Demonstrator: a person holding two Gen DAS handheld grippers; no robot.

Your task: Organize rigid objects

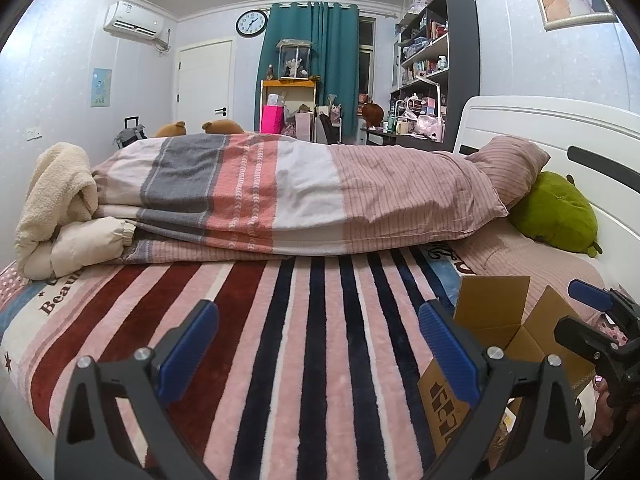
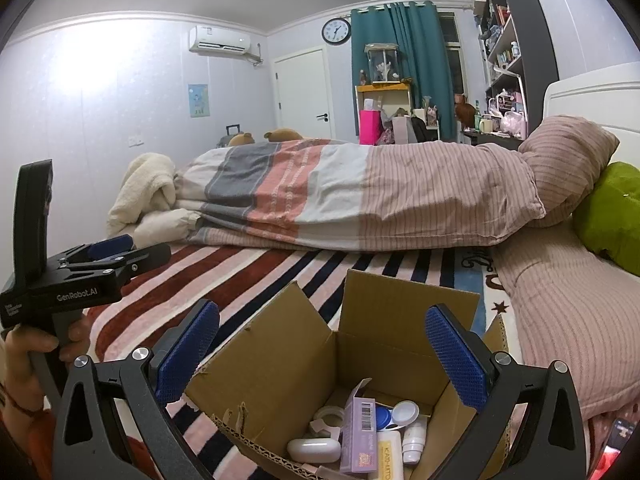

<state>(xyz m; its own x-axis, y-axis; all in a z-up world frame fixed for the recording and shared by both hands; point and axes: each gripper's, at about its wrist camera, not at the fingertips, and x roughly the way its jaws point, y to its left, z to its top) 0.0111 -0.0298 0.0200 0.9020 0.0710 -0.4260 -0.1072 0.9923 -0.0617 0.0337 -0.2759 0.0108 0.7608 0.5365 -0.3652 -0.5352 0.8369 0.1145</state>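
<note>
An open cardboard box sits on the striped blanket of a bed. It holds a white oval case, a purple carton, a tape roll, a blue-and-white lens case and a small white bottle. My right gripper is open and empty, held over the box. My left gripper is open and empty above bare blanket, left of the box. The left gripper also shows in the right wrist view, and the right gripper in the left wrist view.
A folded striped duvet and cream fleece lie across the bed behind. A pink pillow and green plush lie at the right by the white headboard. Shelves stand far behind.
</note>
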